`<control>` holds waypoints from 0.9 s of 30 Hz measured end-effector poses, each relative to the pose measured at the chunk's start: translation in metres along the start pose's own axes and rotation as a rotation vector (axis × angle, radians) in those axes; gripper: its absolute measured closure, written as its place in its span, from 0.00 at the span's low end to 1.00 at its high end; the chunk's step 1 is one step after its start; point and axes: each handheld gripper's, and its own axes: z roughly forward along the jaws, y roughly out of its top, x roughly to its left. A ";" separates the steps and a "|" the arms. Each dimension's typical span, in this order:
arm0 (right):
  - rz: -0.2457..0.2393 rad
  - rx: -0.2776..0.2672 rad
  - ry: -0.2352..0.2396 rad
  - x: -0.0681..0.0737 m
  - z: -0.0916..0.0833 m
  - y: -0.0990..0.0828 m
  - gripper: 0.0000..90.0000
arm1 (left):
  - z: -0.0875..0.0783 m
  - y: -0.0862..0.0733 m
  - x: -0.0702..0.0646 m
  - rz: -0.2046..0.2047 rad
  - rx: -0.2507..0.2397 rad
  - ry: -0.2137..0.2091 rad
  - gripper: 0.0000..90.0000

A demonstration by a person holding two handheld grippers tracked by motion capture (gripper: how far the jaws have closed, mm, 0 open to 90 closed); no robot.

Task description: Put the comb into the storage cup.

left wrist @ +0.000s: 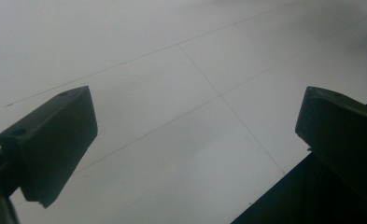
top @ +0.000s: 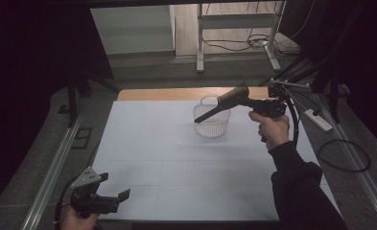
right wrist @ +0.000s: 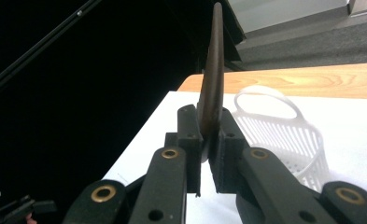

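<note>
Clamping a brown brush (right wrist: pixel 212 84) whose dark far end is hard to make out, the raised right gripper (right wrist: pixel 204 140) hovers beside the white basket (top: pixel 211 122), while the left gripper (top: pixel 110 200) rests low, jaws apart.

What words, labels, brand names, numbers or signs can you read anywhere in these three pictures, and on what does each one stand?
None can be read: no lettering shows on the brush, the white basket, the white table, the left gripper or the right gripper.
</note>
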 end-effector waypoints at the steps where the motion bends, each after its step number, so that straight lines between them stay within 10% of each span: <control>1: 0.003 -0.004 -0.002 -0.001 0.000 0.001 0.93 | 0.000 0.000 0.000 -0.001 0.002 0.003 0.00; 27: 0.002 -0.013 -0.128 -0.022 0.021 0.013 0.93 | 0.005 0.002 -0.002 0.014 0.047 0.016 0.00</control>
